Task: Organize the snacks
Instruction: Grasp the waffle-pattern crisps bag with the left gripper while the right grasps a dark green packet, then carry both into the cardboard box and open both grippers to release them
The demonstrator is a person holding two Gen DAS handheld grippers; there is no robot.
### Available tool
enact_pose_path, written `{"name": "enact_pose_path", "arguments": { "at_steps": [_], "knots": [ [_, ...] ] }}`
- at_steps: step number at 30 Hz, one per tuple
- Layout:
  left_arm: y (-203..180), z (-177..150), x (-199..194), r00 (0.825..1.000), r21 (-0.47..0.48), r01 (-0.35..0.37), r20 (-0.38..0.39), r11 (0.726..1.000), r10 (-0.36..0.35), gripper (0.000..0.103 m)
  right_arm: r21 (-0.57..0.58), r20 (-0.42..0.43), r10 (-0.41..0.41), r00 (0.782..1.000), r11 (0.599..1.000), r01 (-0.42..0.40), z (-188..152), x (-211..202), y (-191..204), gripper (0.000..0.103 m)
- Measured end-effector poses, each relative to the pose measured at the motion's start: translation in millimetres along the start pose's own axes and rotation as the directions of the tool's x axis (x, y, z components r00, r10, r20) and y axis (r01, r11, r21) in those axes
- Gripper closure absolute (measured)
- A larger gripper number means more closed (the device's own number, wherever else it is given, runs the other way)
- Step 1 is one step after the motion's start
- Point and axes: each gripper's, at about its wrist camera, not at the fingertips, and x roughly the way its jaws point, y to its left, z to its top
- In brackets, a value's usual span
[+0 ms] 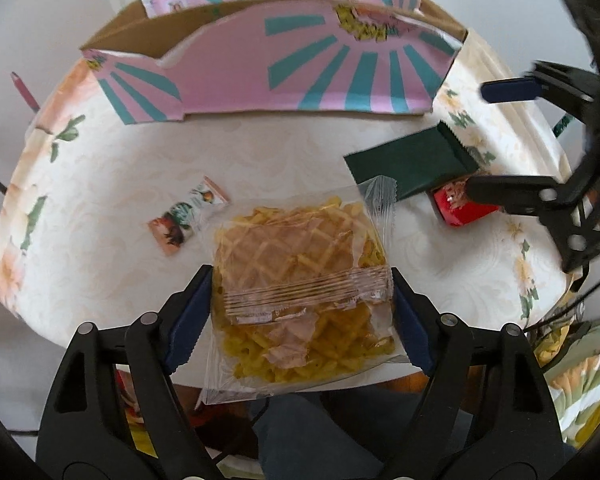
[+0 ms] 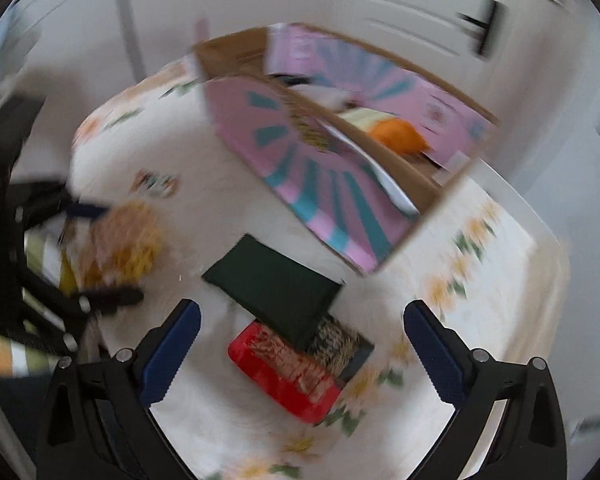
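Observation:
A clear bag of waffles and yellow snacks point(image 1: 300, 264) sits between the blue pads of my left gripper point(image 1: 302, 304), which is shut on its sides; the bag's lower part hangs past the table's near edge. My right gripper point(image 2: 302, 312) is open above a dark green packet point(image 2: 272, 284) that lies over a red packet point(image 2: 284, 372) and a black patterned packet point(image 2: 340, 348). The left wrist view shows that right gripper point(image 1: 496, 140) at the right, over the green packet point(image 1: 412, 164) and red packet point(image 1: 460, 208). A pink and teal cardboard box point(image 1: 280, 68) stands at the back.
The box point(image 2: 300, 152) holds an orange packet point(image 2: 396, 136) and other wrappers. A small printed sachet point(image 1: 188, 216) lies left of the bag on the floral tablecloth point(image 1: 100, 184). A pink pencil point(image 1: 24, 92) is at the far left. A person's dark trousers point(image 1: 300, 432) show below the table.

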Motion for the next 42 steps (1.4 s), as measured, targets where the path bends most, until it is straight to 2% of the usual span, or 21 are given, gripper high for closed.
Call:
{"name": "enact_pose_path", "arguments": {
  "at_steps": [1,3,6,10,15,22,27,35,42],
  "knots": [
    [3.6,-1.6,-5.9,1.000,-0.004,-0.002,0.005,1.000,0.002,0.023,-0.054,-0.029,0.023,0.999,0.998,-0.024,5.5,5.3,0.0,0.005],
    [5.5,-0.3,-10.9,1.000,-0.015,-0.008,0.013,1.000,0.009,0.023,-0.129,-0.073,0.045,0.996,0.990,-0.055,13.2,15.5,3.2,0.015],
    [9.0,-1.3,-17.3,1.000,-0.038,-0.014,0.019,0.999,0.014,0.023,-0.237,-0.129,0.056,0.990,0.968,-0.086,20.5,33.4,10.7,0.026],
    [10.4,-2.5,-21.1,0.999,-0.060,-0.023,0.025,0.998,0.024,0.023,-0.318,-0.180,0.075,0.981,0.939,-0.130,26.3,56.2,18.0,0.028],
    [9.8,-1.9,-23.9,0.999,-0.081,-0.031,0.027,0.996,0.034,0.023,-0.370,-0.213,0.099,0.972,0.913,-0.174,31.1,71.1,24.9,0.038],
    [9.3,-1.9,-25.8,0.999,-0.093,-0.033,0.032,0.995,0.036,0.023,-0.343,-0.234,0.167,0.958,0.908,-0.242,36.1,75.0,18.9,0.050],
    [11.0,0.4,-28.5,0.999,-0.095,-0.034,0.033,0.995,0.037,0.023,-0.323,-0.211,0.161,0.964,0.920,-0.224,31.2,68.4,9.3,0.058],
    [18.4,14.3,-50.5,0.997,-0.083,-0.042,0.060,0.996,0.047,0.023,-0.178,-0.128,0.204,0.971,0.958,-0.225,29.3,36.7,5.5,0.059],
    [27.3,38.9,-80.4,0.992,-0.039,-0.035,0.121,0.999,0.040,0.023,-0.062,-0.054,0.200,0.978,0.977,-0.203,36.6,-5.9,1.1,0.059]
  ]
}}
